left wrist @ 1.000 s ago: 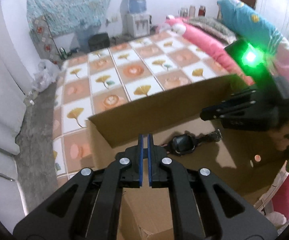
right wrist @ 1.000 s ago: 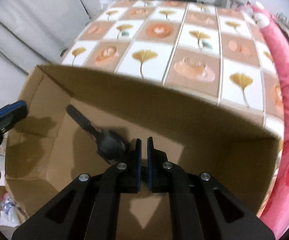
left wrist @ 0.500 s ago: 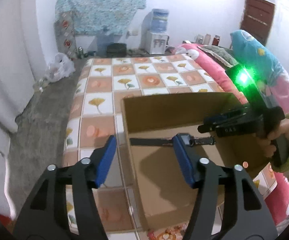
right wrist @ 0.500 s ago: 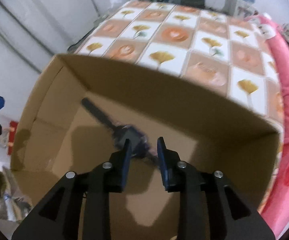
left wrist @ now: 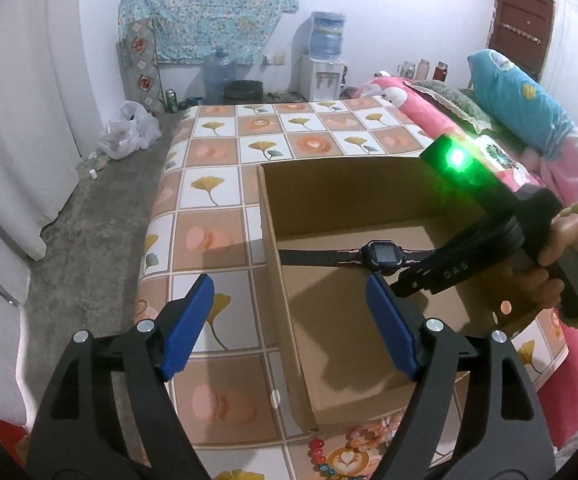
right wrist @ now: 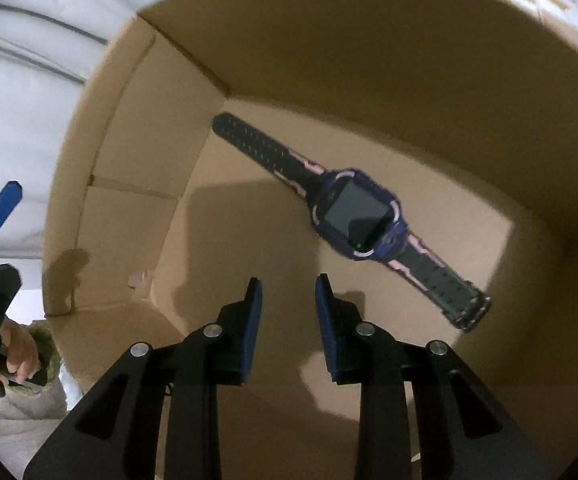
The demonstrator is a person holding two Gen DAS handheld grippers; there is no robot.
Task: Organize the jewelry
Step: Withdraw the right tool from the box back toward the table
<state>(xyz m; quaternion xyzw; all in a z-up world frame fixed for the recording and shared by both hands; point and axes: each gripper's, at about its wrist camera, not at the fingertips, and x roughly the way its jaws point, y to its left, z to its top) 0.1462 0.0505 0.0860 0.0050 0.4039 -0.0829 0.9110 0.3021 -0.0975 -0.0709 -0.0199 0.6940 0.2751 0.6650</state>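
Observation:
A dark purple smartwatch [right wrist: 353,216] with a black strap lies flat on the floor of an open cardboard box [right wrist: 137,152]; it also shows in the left wrist view [left wrist: 381,256]. My right gripper [right wrist: 287,304] is open and empty, just above the box floor, near side of the watch. In the left wrist view the right gripper [left wrist: 429,280] reaches into the box [left wrist: 329,184] from the right. My left gripper [left wrist: 289,320] is wide open and empty, straddling the box's left wall. A bead bracelet [left wrist: 353,440] lies in front of the box.
The box sits on a bed with a tiled-pattern sheet [left wrist: 209,184]. A pink blanket [left wrist: 429,120] and blue pillow [left wrist: 521,108] lie at the right. A concrete floor [left wrist: 89,220], a plastic bag [left wrist: 129,132] and a water dispenser [left wrist: 325,68] are beyond.
Both grippers went from shut to open. The right gripper let go of the watch, which now lies free on the box floor. The left gripper drew back and up from the box.

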